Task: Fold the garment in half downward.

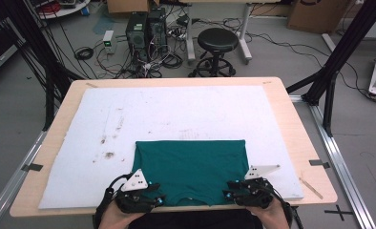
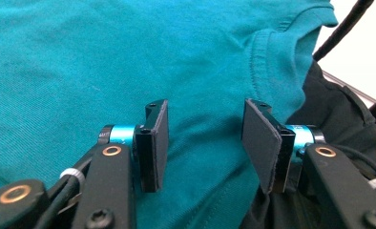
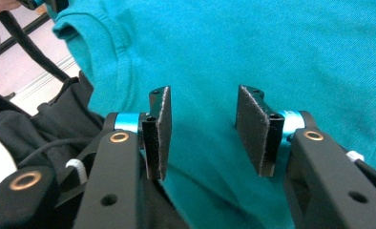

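I see a folded teal shirt (image 1: 192,169) lying on the white mat (image 1: 176,114), its collar (image 2: 267,52) at the table edge nearest the person. My left gripper (image 1: 158,196) sits at the shirt's near left corner, jaws spread, fabric beneath and between them, collar off to its right. My right gripper (image 1: 230,194) is at the near right corner, likewise released. Whether the pads (image 3: 249,121) touch cloth, I can't quite tell.
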`<state>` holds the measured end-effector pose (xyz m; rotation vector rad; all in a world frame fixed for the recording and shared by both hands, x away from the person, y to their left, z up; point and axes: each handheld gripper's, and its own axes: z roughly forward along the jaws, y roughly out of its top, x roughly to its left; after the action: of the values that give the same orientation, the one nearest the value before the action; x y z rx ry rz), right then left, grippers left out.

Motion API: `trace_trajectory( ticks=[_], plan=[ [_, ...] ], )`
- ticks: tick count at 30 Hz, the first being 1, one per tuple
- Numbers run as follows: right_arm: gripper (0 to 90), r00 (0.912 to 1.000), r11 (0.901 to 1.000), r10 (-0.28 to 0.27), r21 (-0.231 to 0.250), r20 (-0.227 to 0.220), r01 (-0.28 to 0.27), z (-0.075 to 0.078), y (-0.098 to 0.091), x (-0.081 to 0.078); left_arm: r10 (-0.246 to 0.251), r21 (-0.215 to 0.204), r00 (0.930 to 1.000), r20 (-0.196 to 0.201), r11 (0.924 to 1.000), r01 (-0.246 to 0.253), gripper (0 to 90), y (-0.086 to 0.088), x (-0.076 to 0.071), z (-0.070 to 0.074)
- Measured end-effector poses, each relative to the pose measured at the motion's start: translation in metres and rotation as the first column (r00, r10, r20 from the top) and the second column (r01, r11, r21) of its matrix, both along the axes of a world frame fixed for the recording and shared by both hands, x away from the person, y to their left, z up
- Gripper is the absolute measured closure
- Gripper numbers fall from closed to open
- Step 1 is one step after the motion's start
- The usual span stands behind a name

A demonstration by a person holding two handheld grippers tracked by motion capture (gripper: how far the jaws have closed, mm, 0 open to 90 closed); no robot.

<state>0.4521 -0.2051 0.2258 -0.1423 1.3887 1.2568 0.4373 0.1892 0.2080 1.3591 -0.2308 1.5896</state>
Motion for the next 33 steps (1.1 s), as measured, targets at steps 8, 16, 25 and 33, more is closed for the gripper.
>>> trace_trajectory(
  ticks=[8, 16, 25, 33],
  plan=[
    [44.4, 0.9987, 0.9957, 0.044, 0.08, 0.027, -0.046, 0.021, -0.01, -0.011, -0.106, -0.087, 0.9926, 0.058, 0.9899, 0.111, 48.6, 0.023, -0.031, 0.02],
    [41.7, 0.9956, 0.9784, 0.079, 0.188, 0.05, -0.087, 0.046, -0.027, -0.018, -0.119, -0.169, 0.987, 0.108, 0.9761, 0.136, 47.3, 0.048, -0.049, 0.042],
    [38.8, 0.9965, 0.9495, 0.051, 0.306, 0.066, -0.069, 0.08, -0.041, -0.023, -0.062, -0.267, 0.9908, 0.121, 0.9594, 0.092, 46.3, 0.06, -0.056, 0.086],
    [37.7, 0.9974, 0.9305, 0.017, 0.364, 0.07, -0.041, 0.097, -0.039, -0.016, 0.001, -0.365, 0.9999, 0.015, 0.9309, 0.004, 46.4, 0.063, -0.031, 0.134]
  ],
)
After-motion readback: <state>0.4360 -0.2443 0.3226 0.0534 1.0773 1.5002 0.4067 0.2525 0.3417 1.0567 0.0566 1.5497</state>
